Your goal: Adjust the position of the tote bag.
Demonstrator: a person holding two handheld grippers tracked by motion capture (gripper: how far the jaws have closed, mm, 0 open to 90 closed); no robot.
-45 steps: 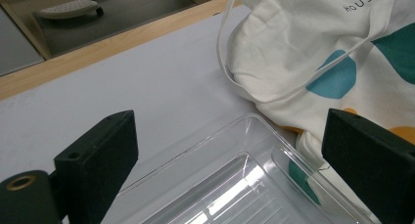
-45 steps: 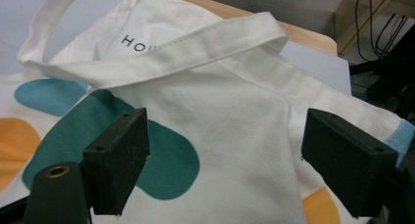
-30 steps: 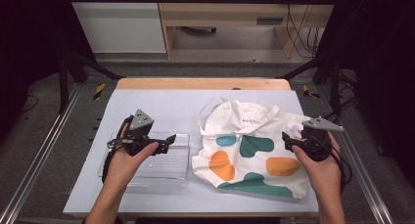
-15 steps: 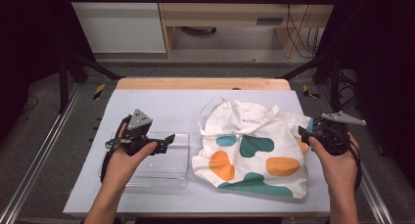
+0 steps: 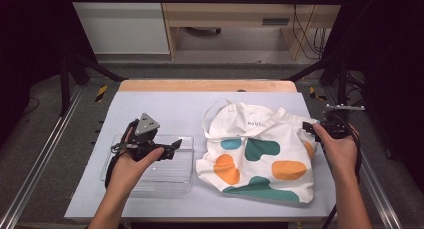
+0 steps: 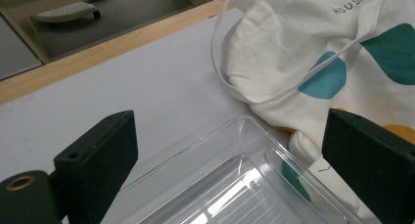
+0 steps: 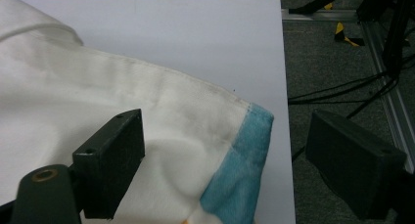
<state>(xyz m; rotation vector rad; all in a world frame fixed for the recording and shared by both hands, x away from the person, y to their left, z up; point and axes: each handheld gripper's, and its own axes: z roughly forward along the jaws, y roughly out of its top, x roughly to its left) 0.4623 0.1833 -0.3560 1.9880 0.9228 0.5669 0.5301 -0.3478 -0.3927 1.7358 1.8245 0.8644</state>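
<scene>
Over clear tray (image 5: 165,176): left tool (image 5: 172,147) wide | at tote bag (image 5: 260,154) corner: right tool (image 5: 309,129) wide

The high view looked forward and down over the table (image 5: 165,114). Both gripper views sat low and close — sharing the tote bag (image 5: 260,154) (image 6: 313,53) (image 7: 98,106).

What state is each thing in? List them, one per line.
Tote bag: lying flat on the table, crumpled, handles loose.
Clear tray: upright, empty, beside the bag.
Left gripper: open, above the tray.
Right gripper: open, around the bag's corner.
</scene>
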